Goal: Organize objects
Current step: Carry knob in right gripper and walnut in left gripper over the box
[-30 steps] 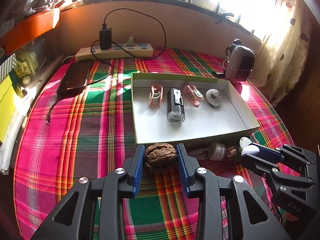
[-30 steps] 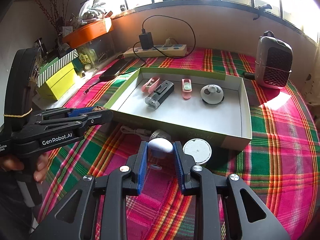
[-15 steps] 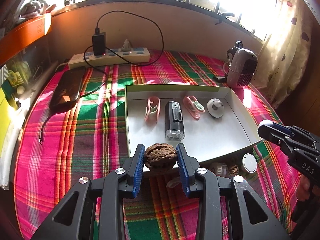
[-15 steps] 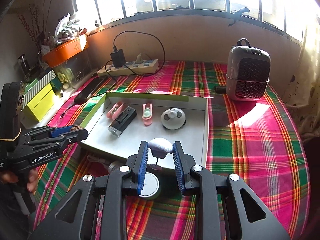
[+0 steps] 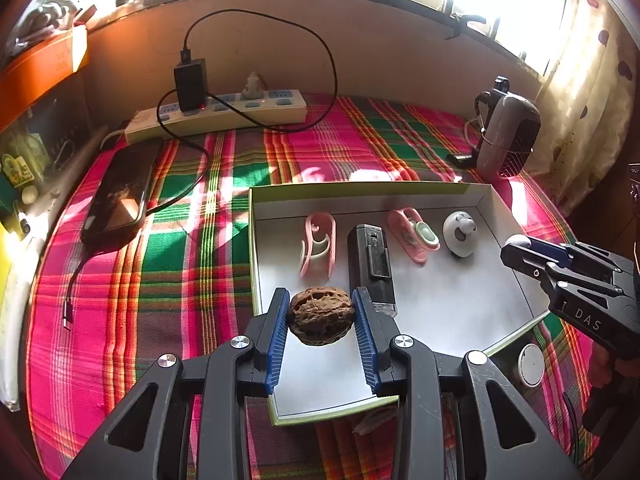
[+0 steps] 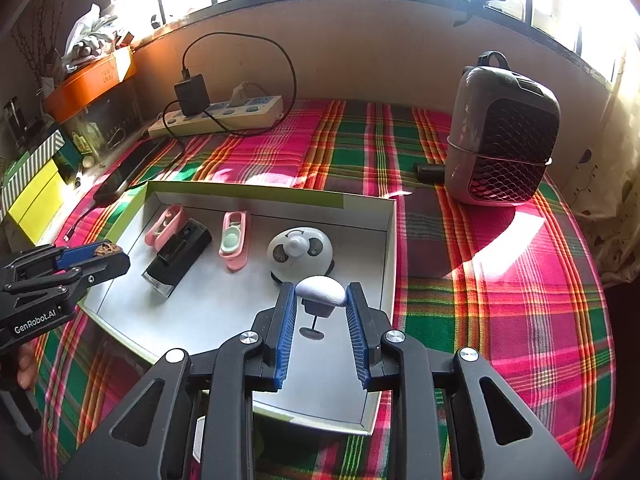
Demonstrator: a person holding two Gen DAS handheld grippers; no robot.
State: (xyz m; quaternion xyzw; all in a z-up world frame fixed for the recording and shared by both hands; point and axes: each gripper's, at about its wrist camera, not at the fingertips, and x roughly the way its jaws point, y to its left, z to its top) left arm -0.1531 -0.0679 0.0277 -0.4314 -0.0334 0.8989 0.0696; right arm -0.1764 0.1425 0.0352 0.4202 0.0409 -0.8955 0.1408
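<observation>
Carrying both loads in from the worktop, I now hang over the white tray [image 5: 516,216]. Left jaws [image 5: 321,320] stay clamped on the walnut [image 5: 321,315] above its 6 o'clock end; right jaws [image 6: 320,312] grip the white knobbed piece [image 6: 321,292] at 4 o'clock of the round white gadget [image 6: 298,254]. Release comes next, I judge.

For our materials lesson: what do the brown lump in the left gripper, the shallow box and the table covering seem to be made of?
Walnut: natural woody shell, matt, deeply wrinkled and pitted, clamped in the left gripper.
Box: probably cardboard, smooth white inside, with thin folded walls and a green outer edge.
Tablecloth: woven fabric, matt; its plaid stripes look woven in, and it lies slightly rumpled.
</observation>
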